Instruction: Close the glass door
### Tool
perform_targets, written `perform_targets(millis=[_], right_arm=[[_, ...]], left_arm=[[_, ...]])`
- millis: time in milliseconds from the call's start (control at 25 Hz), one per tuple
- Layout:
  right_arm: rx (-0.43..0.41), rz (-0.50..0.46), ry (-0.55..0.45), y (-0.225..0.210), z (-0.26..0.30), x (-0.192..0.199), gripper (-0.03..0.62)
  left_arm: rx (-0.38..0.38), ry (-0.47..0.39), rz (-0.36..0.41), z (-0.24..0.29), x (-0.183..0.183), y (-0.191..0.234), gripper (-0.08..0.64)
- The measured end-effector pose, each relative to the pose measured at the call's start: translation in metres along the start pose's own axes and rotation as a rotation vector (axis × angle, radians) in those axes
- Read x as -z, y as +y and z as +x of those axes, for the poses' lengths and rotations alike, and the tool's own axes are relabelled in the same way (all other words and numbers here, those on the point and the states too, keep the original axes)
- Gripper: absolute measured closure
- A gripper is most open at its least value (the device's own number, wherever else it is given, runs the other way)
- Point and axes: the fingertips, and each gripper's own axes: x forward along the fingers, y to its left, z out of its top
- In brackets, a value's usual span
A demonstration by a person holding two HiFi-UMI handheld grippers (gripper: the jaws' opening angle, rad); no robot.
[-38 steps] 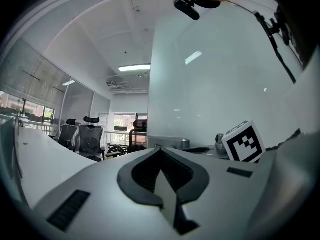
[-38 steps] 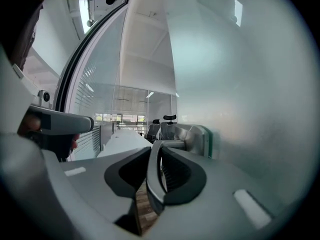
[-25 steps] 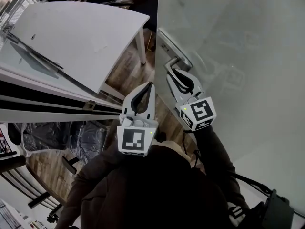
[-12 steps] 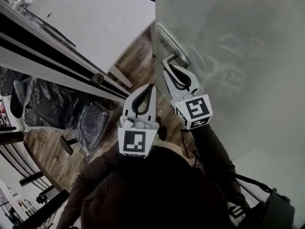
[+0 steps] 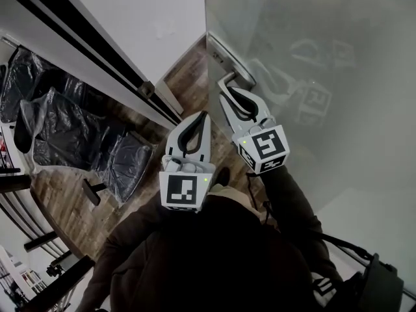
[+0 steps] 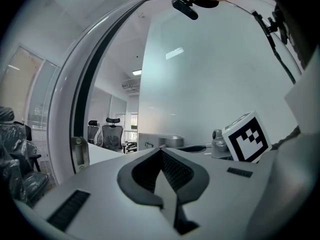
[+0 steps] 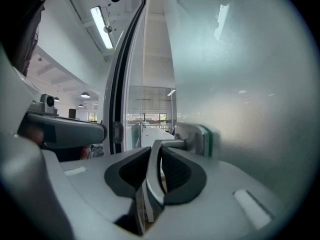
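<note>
Door [image 5: 338,64]: frosted glass, pale grey-green, faint reflections.
Handle [image 7: 167,144]: silver metal.
Left gripper [image 5: 206,116]: wht body, blk ribbed pads; cube w/ blk-on-wht square marker.
Right gripper [image 5: 229,91]: same wht/blk; marker cube likewise.
Frame [image 5: 97,51]: wht w/ blk strips.
Floor [image 5: 65,203]: brown wood planks.
Chairs [image 5: 58,129]: blk, under shiny plastic wrap.
Jacket [image 5: 214,259]: dark brown.

Cool, even indoor light; no hard shadows. Head view: the glass door [image 5: 325,77] reads milky grey, with faint ghost reflections right of its door handle [image 5: 227,82]. The dark coat [image 5: 214,259] below the door is underexposed, no detail. Both gripper views have strong fisheye distortion, with the door frame [image 6: 65,99] bowed into an arc and black vignette at the corners. Ceiling strip lamp [image 7: 101,27] left of the door is blown out. Small glare patches on the door — its near surface is hazy and soft.
</note>
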Motion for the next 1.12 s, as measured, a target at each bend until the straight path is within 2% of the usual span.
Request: perform_targets(millis=[200, 480, 600, 1120], right_arm=[[-0.021, 0.008, 0.006, 0.01, -0.003, 0.003, 0.526], [-0.067, -0.001, 0.009, 0.049, -0.006, 0.002, 0.526], [-0.087, -0.003, 0.012, 0.06, -0.008, -0.004, 0.526], [-0.16, -0.008, 0.007, 0.114, -0.018, 0.006, 0.525]], left_arm=[[0.013, -0.014, 0.004, -0.009, -0.008, 0.008, 0.563], [0.044, 0.012, -0.028, -0.038, 0.007, 0.022, 0.563], [0.041, 0.004, -0.041, -0.042, 0.002, 0.02, 0.563], [-0.079, -0.046, 0.028, -0.084, -0.02, 0.022, 0.563]])
